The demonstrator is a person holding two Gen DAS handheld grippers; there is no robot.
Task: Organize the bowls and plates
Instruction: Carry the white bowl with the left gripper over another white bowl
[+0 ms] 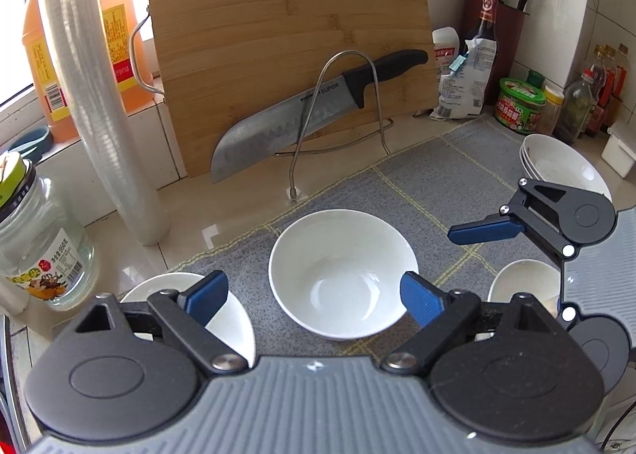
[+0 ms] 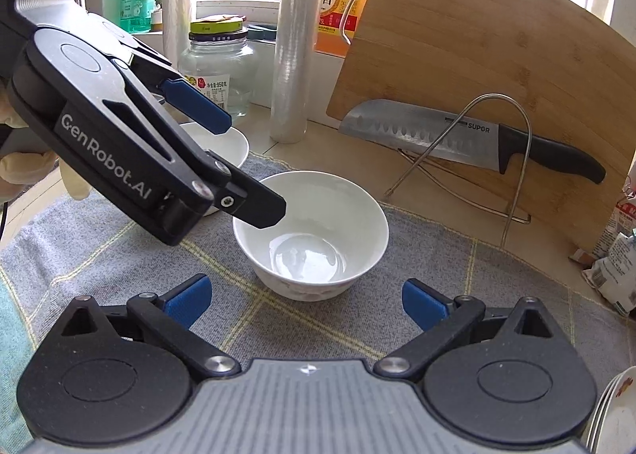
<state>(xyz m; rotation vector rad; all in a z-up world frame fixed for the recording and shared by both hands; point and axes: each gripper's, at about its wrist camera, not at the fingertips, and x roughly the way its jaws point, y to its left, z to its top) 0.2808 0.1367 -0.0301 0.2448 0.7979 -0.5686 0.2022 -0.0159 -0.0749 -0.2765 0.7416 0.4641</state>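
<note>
Both tools stand wide and empty: the white bowl sits on the grey mat just ahead of the left tool, between its fingers; the right tool faces it too

We see our left gripper with jaws wide apart, nothing between the blue pads, above a white bowl standing upright on the grey checked mat. Our right gripper comes in from the right, jaws also apart, near a bowl stack and another bowl. Behind, a knife leans on a wooden cutting board; a plate lies lower left.
</note>
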